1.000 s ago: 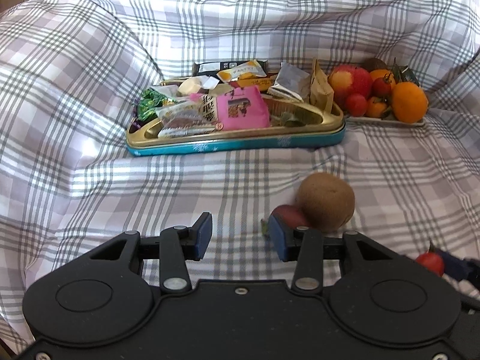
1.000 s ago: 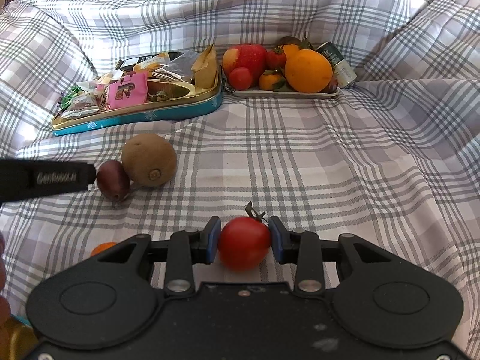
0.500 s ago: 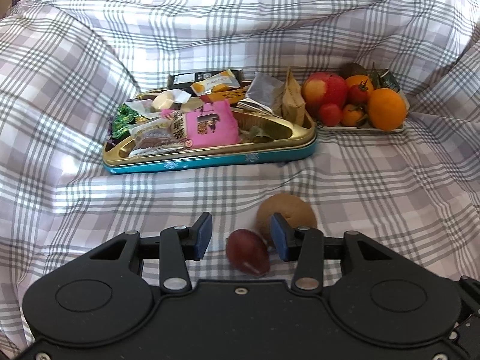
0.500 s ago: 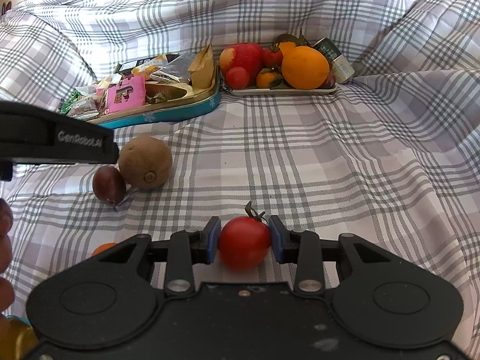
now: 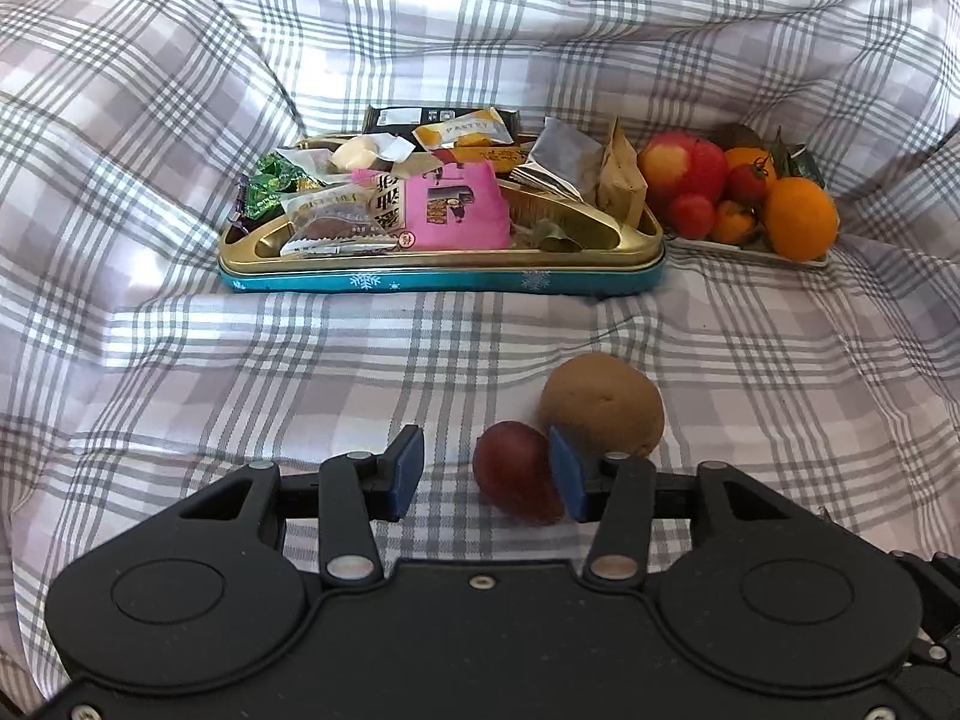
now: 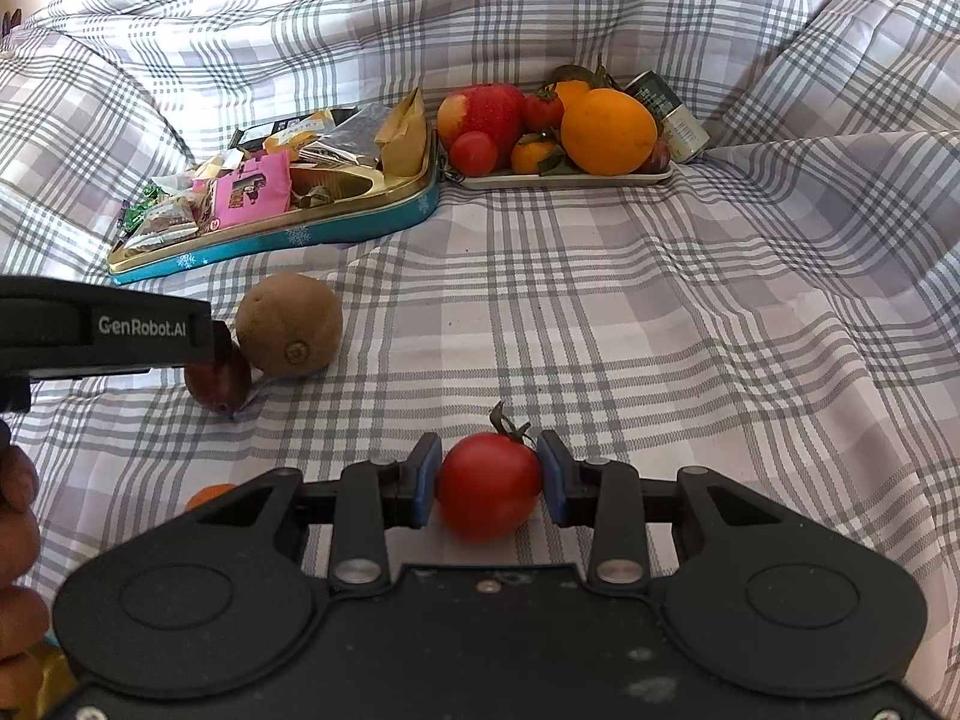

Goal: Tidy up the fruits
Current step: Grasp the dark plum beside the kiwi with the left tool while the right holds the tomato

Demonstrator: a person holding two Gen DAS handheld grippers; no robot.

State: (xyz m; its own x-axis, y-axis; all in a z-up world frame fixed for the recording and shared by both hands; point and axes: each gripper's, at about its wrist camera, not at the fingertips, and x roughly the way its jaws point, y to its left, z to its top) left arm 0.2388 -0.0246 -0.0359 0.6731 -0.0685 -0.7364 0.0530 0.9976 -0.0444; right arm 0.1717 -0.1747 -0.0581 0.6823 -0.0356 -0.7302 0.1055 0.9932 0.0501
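Snack-filled tin (image 5: 444, 281) on plaid cloth (image 5: 180, 360)

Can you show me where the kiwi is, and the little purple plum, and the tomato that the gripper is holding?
kiwi (image 5: 602, 413): left wrist view, middle of its brown skin.
plum (image 5: 515, 471): left wrist view, its dark red front.
tomato (image 6: 489, 485): right wrist view, middle of its red body.

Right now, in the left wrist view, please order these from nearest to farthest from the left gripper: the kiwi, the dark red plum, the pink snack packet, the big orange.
1. dark red plum: between the left gripper's jaws, against the right pad.
2. kiwi: just behind the plum, slightly right.
3. pink snack packet: in the tin, centre back.
4. big orange: on the white tray, far right.
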